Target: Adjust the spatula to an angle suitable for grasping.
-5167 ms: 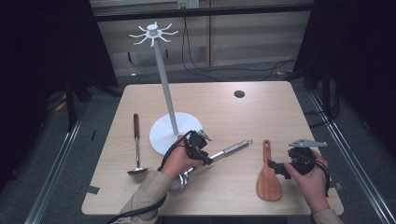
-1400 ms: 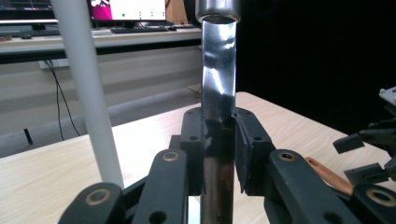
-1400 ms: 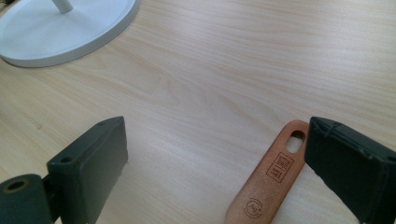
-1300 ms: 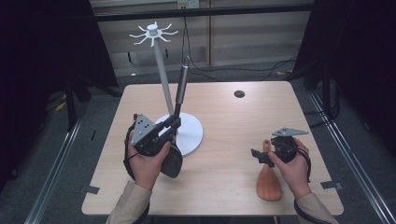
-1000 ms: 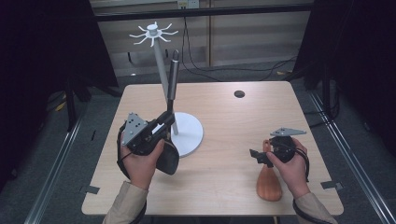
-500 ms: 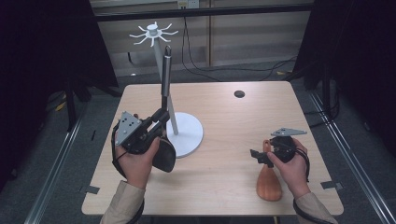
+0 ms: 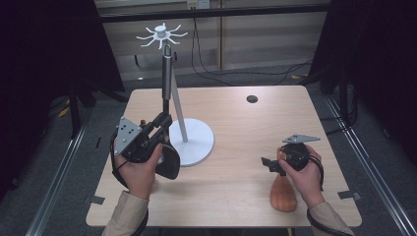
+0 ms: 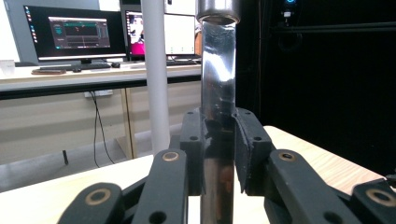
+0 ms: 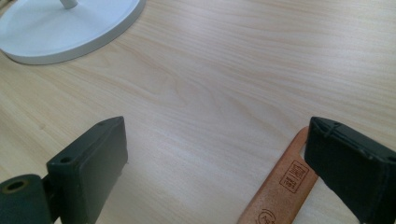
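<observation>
Landmark: white hanging stand (image 7: 186,129), round base resting on the wooden surface (image 7: 236,196), hook crown at its top.

Left tongs (image 7: 163,119): clamped on the metal handle of a black-headed spatula (image 7: 167,73), just left of the stand's pole. The spatula is held near upright, handle tip close under the hook crown and black head low beside the base. In the left gripper view the pads (image 8: 192,140) press the shiny handle from both sides, with the white pole just behind.

Right tongs (image 7: 266,163): spread apart and empty, well right of the stand's base, above the surface. A wooden spatula (image 7: 283,192) lies flat on the surface beneath the right hand; the right gripper view shows its stamped handle (image 9: 280,191) beside one pad, whether touching I cannot tell.
</observation>
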A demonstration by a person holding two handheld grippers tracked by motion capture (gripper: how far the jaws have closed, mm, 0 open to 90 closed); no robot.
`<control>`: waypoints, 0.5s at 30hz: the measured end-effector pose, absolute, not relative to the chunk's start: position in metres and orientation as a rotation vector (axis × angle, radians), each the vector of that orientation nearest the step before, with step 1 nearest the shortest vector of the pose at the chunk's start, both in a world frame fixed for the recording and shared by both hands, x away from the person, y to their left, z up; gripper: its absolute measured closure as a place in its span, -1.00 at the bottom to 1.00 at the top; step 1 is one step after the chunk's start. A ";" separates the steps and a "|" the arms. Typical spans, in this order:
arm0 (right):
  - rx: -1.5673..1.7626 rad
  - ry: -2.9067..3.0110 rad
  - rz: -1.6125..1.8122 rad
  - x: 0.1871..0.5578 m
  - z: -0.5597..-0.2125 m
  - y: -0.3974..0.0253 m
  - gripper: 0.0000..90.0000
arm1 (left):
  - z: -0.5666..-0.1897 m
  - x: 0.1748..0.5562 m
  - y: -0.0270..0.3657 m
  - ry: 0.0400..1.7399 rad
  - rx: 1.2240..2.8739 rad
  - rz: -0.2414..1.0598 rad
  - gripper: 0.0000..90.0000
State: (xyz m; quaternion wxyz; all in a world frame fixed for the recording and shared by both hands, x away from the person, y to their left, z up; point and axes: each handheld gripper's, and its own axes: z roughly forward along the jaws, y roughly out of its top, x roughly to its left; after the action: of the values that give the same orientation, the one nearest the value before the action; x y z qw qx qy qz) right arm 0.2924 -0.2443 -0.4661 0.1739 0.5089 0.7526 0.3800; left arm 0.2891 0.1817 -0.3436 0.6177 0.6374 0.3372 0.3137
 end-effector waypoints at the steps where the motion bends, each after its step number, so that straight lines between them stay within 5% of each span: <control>1: 1.443 2.134 1.077 0.292 -0.466 -0.244 -0.88 | -0.344 0.289 0.182 0.776 1.467 0.722 0.68; 15: 1.451 2.135 1.077 0.291 -0.466 -0.245 -0.88 | -0.341 0.288 0.187 0.796 1.462 0.767 0.68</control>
State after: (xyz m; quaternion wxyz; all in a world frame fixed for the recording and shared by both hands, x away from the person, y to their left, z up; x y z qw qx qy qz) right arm 0.2910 -0.2450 -0.4661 0.1716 0.5111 0.7519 0.3793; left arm 0.2885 0.1874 -0.3405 0.6086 0.6330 0.3445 0.3321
